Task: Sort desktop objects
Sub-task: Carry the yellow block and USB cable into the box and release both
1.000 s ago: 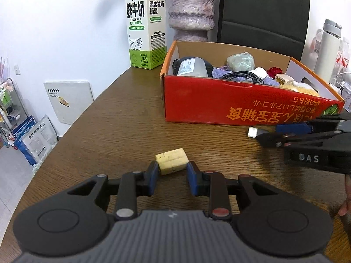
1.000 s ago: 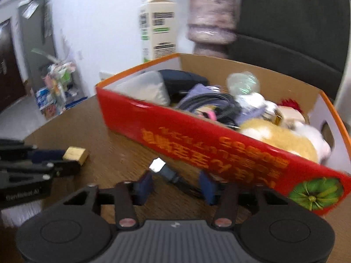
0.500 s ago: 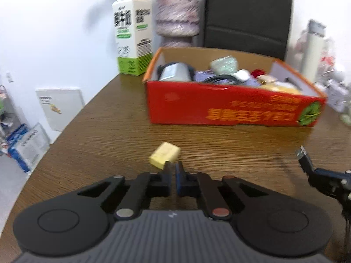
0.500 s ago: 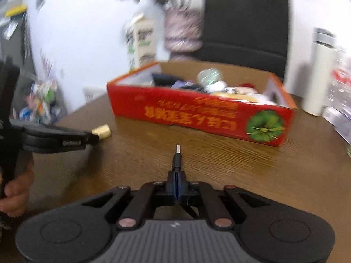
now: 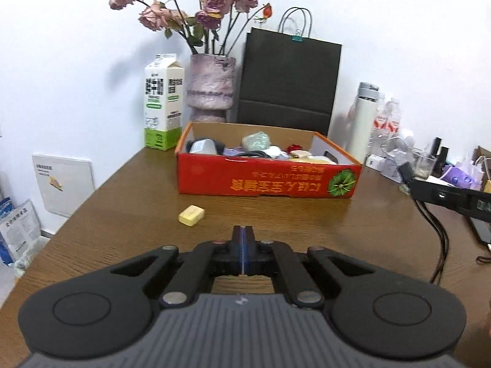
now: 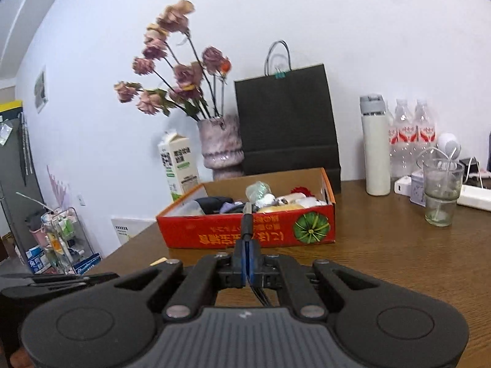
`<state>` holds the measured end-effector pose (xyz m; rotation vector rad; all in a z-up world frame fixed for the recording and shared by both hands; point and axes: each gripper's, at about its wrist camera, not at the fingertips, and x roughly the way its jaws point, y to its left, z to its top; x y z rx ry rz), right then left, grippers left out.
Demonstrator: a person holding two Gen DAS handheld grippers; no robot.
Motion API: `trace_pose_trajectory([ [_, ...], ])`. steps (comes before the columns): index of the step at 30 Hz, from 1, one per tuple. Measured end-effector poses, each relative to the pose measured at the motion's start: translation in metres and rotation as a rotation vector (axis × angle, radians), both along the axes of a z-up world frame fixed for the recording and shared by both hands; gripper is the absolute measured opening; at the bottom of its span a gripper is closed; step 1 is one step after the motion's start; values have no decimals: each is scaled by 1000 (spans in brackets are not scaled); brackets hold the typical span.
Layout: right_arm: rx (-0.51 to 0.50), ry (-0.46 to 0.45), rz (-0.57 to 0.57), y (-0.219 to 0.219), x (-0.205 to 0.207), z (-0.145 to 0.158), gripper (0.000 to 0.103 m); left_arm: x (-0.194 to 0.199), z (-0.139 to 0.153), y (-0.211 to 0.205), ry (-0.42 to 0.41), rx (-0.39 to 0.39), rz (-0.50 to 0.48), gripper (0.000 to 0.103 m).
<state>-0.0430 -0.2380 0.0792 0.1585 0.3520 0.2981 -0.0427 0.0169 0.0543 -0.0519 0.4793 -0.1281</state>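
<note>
Yellow eraser block (image 5: 191, 215) lies loose on the brown table (image 5: 122, 214), ahead and to the left of the left claw (image 5: 243, 239), whose jaws are pressed together on nothing. Its long axis slants toward the red box (image 5: 264, 181) beyond it. The left claw is the nearer of the 2. Only the right wrist view shows the right claw (image 6: 247, 248) clamped on a black cable plug (image 6: 247, 220), plug tip aimed at the box; there the eraser is only a sliver.

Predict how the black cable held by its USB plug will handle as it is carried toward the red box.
USB plug looks rigid, standing straight from the right gripper. Its black cable hangs loose, so probably floppy and may drag or snag.
</note>
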Motion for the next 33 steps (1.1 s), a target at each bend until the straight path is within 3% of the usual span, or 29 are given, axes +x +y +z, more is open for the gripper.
trace_pose_trajectory([
  [1,4,-2,5,1,-1,-1,1,7,-1,2,3,16,26,6],
  [3,8,0,10,0,-4,-1,1,31,-7,10,6,66,7,23],
  [4,11,4,9,0,-3,-1,1,47,-12,13,23,90,-35,47],
  [5,18,11,8,-2,-2,-2,1,66,-20,18,52,103,-52,56],
  [9,33,28,2,-4,2,-7,1,124,-41,24,122,203,-55,53],
  [13,37,49,0,-5,12,-11,1,158,-51,27,194,182,-115,46],
  [16,32,55,4,-4,17,-9,1,157,-50,29,229,146,-120,22],
  [19,7,30,37,-1,17,0,1,144,-42,22,211,160,-121,22],
  [22,6,1,36,0,23,16,1,131,-14,19,154,120,-116,21],
  [26,18,-65,24,-4,38,51,1,127,45,20,55,29,-136,22],
  [29,23,-135,18,-7,55,85,1,144,81,14,25,9,-143,22],
  [33,39,-180,22,-8,102,134,1,187,105,-9,29,42,-122,22],
])
